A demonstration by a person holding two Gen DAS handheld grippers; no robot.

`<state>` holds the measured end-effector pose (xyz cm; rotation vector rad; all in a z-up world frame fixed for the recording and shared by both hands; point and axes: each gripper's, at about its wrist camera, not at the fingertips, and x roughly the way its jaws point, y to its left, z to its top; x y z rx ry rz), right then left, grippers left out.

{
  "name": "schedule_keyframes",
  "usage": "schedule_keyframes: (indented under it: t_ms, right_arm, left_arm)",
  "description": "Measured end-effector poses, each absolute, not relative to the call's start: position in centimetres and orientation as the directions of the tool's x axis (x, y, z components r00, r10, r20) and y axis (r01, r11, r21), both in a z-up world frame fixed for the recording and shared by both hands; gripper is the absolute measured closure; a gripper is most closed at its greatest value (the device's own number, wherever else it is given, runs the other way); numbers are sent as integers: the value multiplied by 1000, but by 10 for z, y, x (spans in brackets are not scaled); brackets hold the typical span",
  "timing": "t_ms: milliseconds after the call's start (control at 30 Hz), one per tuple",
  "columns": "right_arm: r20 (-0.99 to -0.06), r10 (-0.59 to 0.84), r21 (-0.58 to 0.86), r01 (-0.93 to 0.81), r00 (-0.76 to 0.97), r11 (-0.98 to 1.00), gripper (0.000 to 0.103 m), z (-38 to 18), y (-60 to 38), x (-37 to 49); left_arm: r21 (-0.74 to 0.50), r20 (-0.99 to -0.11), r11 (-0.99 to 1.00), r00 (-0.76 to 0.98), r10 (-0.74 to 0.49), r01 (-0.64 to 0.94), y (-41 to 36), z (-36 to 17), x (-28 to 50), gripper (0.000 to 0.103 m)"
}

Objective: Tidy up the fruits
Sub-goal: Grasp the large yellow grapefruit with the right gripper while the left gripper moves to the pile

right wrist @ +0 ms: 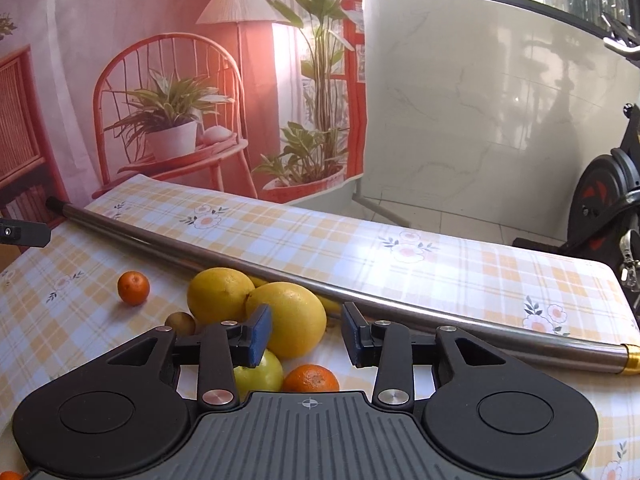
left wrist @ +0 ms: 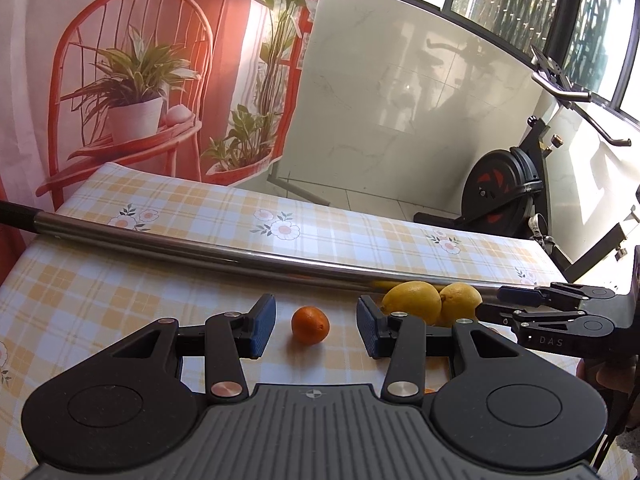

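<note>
1. Your left gripper [left wrist: 316,326] stands apart, empty, a small round orange mandarin [left wrist: 310,325] on the checked tablecloth [left wrist: 120,300] between its pads (untouched).
2. Your right gripper [right wrist: 306,334] is parted, empty, above two big yellow lemons [right wrist: 294,318].

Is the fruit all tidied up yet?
Not yet. Two lemons, a green fruit and an orange sit bunched together, but one small orange lies apart. Both the left tool and right tool are open and empty. No basket shows.

2 lemons [right wrist: 256,312] beside empty, parted right gripper [right wrist: 306,332] on checked tablecloth [right wrist: 360,248]
</note>
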<state>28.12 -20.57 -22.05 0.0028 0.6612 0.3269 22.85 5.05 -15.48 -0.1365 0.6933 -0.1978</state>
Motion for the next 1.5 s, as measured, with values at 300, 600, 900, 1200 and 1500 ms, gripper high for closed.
schedule_keyframes:
  t_ms: [300, 600, 900, 1200, 1500]
  right_arm:
    - [-665, 292, -44, -426, 688, 904, 38, -236, -166, 312]
    - [-704, 281, -13, -407, 652, 913, 43, -253, -165, 328]
    - [-668, 300, 85, -331, 681, 940, 48, -257, -178, 319]
    - [-561, 287, 191, -216, 777, 958, 48, -245, -208, 284]
    - [-537, 201, 178, -122, 819, 976, 48, -255, -226, 234]
  left_arm:
    - [-205, -650, 972, 726, -224, 117, 58, -168, 239, 56]
    - [-219, -664, 970, 713, -225, 103, 57, -171, 246, 56]
    - [-215, -663, 968, 709, -240, 127, 54, -171, 245, 56]
    - [-213, -680, 959, 677, -281, 184, 41, -180, 244, 56]
    - [-292, -701, 924, 603, -382, 246, 15, -195, 248, 57]
